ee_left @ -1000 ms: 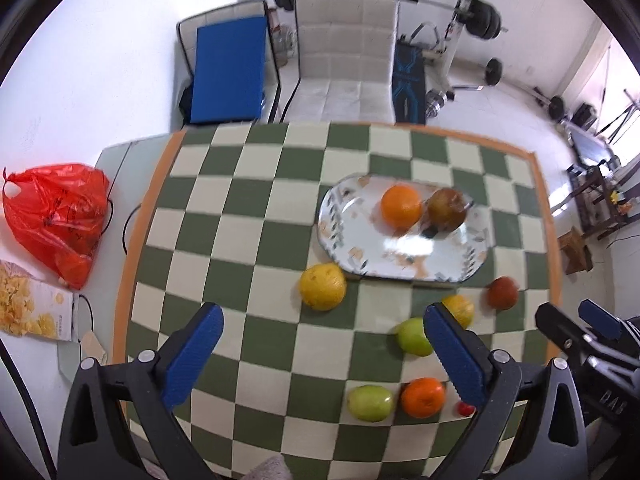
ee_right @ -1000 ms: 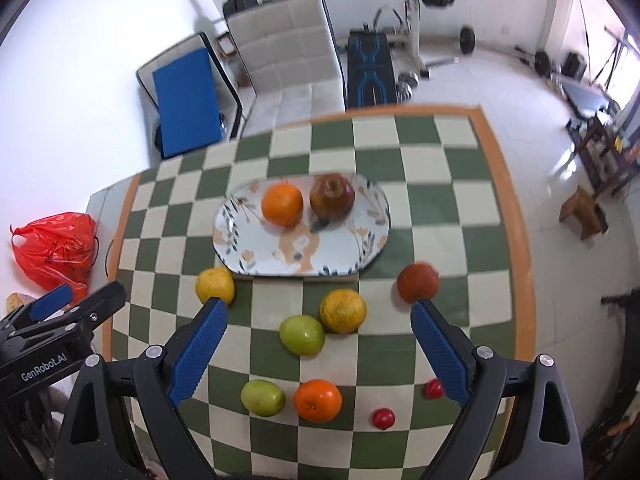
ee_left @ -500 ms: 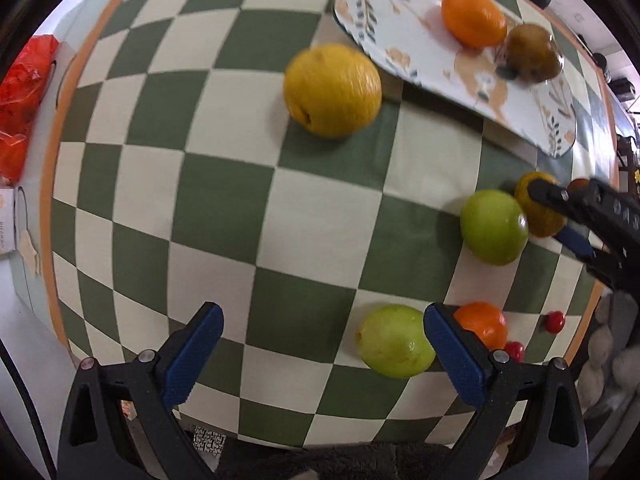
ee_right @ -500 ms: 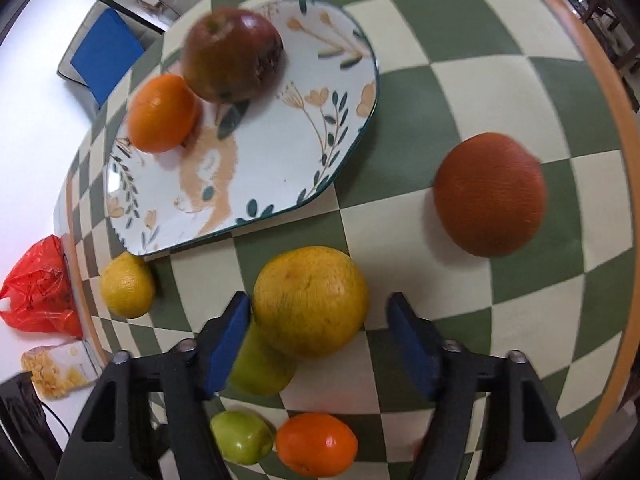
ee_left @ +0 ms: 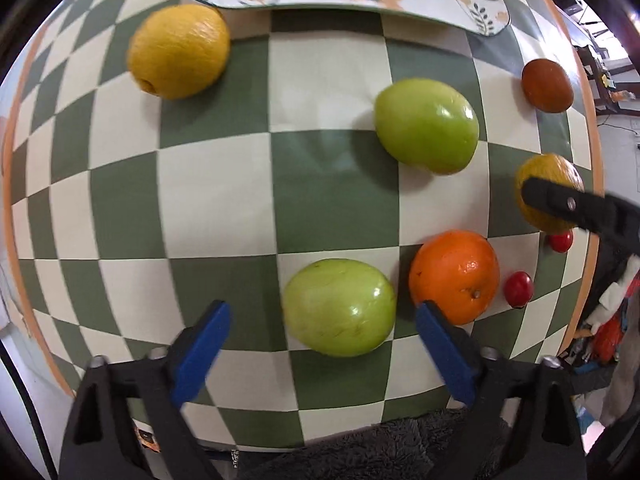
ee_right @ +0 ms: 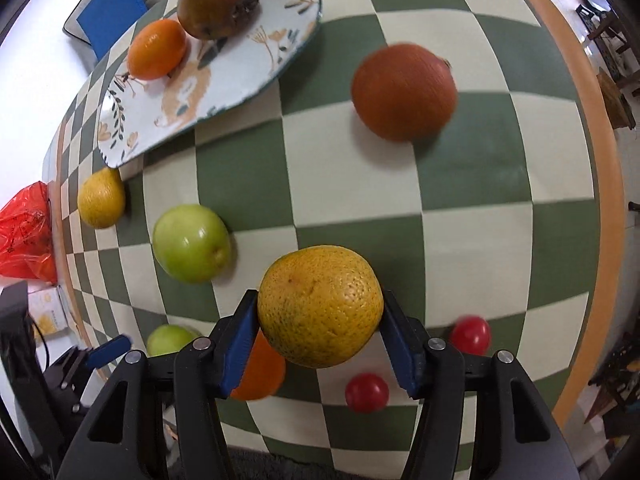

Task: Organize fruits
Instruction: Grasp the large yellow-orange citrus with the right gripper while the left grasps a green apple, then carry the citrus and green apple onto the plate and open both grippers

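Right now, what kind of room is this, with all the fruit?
Probably a room in someone's home. There's a table with a green checkered cloth, a flowery plate holding fruit, and a chair with a blue seat by the white wall.

Both cameras look steeply down, close over the checkered bench [ee_left: 224, 184], each along its own tongs. The left view faces the near edge; the right sits further right. Both share the floral plate [ee_right: 224, 92], green apples and the yellow-green orange [ee_right: 320, 306].
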Action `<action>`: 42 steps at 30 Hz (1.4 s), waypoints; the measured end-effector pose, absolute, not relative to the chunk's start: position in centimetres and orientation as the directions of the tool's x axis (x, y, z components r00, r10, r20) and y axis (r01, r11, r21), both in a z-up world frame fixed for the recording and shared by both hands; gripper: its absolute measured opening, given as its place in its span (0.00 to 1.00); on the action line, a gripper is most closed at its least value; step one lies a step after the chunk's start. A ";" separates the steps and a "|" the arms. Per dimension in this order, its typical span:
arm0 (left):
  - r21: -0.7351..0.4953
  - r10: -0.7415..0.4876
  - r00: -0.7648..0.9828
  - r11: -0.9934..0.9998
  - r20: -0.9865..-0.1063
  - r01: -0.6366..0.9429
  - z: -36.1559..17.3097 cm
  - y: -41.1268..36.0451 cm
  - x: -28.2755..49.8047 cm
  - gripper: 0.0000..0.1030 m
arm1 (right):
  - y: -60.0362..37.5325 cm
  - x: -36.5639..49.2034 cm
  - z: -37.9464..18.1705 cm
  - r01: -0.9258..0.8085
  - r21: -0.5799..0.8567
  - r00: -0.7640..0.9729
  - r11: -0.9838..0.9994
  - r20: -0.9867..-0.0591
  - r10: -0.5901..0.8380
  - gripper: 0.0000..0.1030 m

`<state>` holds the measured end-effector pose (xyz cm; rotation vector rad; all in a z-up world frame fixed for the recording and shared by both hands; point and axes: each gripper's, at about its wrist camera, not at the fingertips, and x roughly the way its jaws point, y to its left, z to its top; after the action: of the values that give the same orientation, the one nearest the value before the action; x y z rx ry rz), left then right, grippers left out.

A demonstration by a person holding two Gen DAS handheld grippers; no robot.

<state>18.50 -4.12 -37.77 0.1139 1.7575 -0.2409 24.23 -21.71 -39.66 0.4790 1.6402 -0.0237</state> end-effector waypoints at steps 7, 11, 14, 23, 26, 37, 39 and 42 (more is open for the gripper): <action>-0.078 -0.025 -0.203 0.963 -0.979 0.257 -38.8 -4.9 17.2 0.58 | -21.8 23.0 -40.7 0.332 0.250 -0.066 0.909 -0.956 0.287 0.60; -0.051 -0.015 -0.174 0.977 -0.985 0.207 -38.6 -3.0 18.5 0.58 | -21.8 22.8 -41.2 0.336 0.254 -0.074 0.907 -0.953 0.294 0.60; -0.074 -0.044 -0.183 0.984 -0.982 0.164 -38.7 -2.0 18.8 0.58 | -22.0 22.7 -41.7 0.350 0.255 -0.089 0.901 -0.949 0.303 0.60; -0.044 -0.019 -0.157 0.987 -0.987 0.157 -37.9 -2.5 19.6 0.58 | -21.5 22.9 -42.0 0.339 0.250 -0.101 0.907 -0.949 0.299 0.59; -0.061 -0.042 -0.137 0.988 -0.990 0.139 -36.3 -2.4 20.1 0.58 | -20.9 23.3 -41.3 0.335 0.268 -0.086 0.903 -0.946 0.312 0.59; -0.145 -0.152 0.068 0.984 -0.986 0.104 -26.8 -1.8 33.2 0.58 | -19.1 33.5 -34.4 0.261 0.328 0.113 0.908 -0.944 0.309 0.59; -0.114 -0.122 0.083 0.989 -0.989 0.097 -28.1 -0.8 37.0 0.58 | -18.5 36.1 -35.1 0.255 0.307 0.109 0.917 -0.951 0.288 0.59; -0.089 -0.093 0.045 0.992 -0.995 0.085 -31.1 -0.9 41.1 0.58 | -17.9 38.7 -36.5 0.235 0.261 0.087 0.936 -0.965 0.247 0.59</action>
<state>41.12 -0.85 -31.06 -0.0064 1.5200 -0.1361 38.71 -17.85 -36.49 0.3948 1.4963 0.0090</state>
